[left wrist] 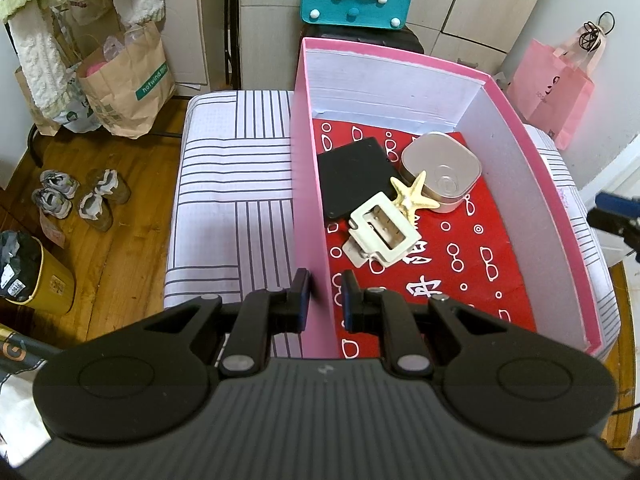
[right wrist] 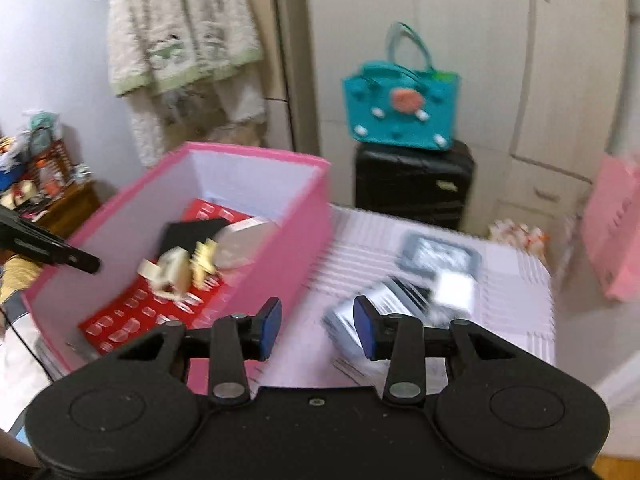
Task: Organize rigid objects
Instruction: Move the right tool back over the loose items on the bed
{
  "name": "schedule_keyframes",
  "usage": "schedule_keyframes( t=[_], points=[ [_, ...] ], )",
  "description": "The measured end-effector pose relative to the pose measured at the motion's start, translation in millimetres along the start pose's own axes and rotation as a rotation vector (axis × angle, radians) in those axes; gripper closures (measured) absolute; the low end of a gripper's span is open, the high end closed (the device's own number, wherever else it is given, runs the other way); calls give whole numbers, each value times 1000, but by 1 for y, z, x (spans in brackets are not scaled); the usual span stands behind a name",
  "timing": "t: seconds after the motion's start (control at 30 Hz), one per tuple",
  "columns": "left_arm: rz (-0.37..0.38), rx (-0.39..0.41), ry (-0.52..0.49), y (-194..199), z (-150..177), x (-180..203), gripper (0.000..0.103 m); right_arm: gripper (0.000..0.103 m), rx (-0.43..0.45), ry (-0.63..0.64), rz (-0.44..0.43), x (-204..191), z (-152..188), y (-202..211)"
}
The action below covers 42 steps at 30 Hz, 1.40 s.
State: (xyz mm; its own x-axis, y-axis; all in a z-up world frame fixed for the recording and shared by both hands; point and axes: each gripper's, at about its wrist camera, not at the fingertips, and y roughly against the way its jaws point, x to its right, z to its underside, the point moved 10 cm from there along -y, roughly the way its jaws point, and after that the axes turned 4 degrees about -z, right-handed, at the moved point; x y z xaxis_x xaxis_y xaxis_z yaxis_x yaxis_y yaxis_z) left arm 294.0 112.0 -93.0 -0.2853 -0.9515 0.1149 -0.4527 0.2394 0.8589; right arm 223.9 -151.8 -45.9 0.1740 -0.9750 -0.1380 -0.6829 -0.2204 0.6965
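A pink box [left wrist: 308,184] lined in red stands on a striped cushioned surface [left wrist: 232,184]. Inside it lie a black flat case [left wrist: 356,176], a beige square container [left wrist: 442,172], a pale starfish [left wrist: 412,196] and a cream claw clip [left wrist: 380,236]. My left gripper [left wrist: 325,300] is shut on the box's near left wall, one finger on each side of it. My right gripper [right wrist: 318,328] is open and holds nothing; it hangs just right of the box [right wrist: 288,240]. On the surface beyond it, blurred, lie a striped silver packet [right wrist: 384,304], a grey-framed item [right wrist: 440,258] and a white piece [right wrist: 456,290].
A teal felt bag [right wrist: 400,108] sits on a black suitcase [right wrist: 412,184] behind the surface. A pink paper bag [right wrist: 612,228] hangs at the right. On the wooden floor to the left stand brown paper bags [left wrist: 128,80], shoes [left wrist: 76,196] and a yellow bin [left wrist: 40,280].
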Motion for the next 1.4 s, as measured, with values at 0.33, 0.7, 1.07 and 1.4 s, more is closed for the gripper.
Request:
schedule_keyframes(
  t=[0.33, 0.7, 1.07, 1.4],
  points=[
    [-14, 9, 6, 1, 3, 2, 89, 51, -101, -86, 19, 36, 61, -43],
    [-20, 4, 8, 1, 1, 2, 89, 27, 18, -147, 5, 49, 33, -79],
    [-12, 2, 5, 0, 2, 1, 89, 21, 58, -108, 83, 51, 30, -105],
    [-9, 1, 7, 0, 2, 1, 89, 102, 100, -193, -25, 53, 22, -85]
  ],
)
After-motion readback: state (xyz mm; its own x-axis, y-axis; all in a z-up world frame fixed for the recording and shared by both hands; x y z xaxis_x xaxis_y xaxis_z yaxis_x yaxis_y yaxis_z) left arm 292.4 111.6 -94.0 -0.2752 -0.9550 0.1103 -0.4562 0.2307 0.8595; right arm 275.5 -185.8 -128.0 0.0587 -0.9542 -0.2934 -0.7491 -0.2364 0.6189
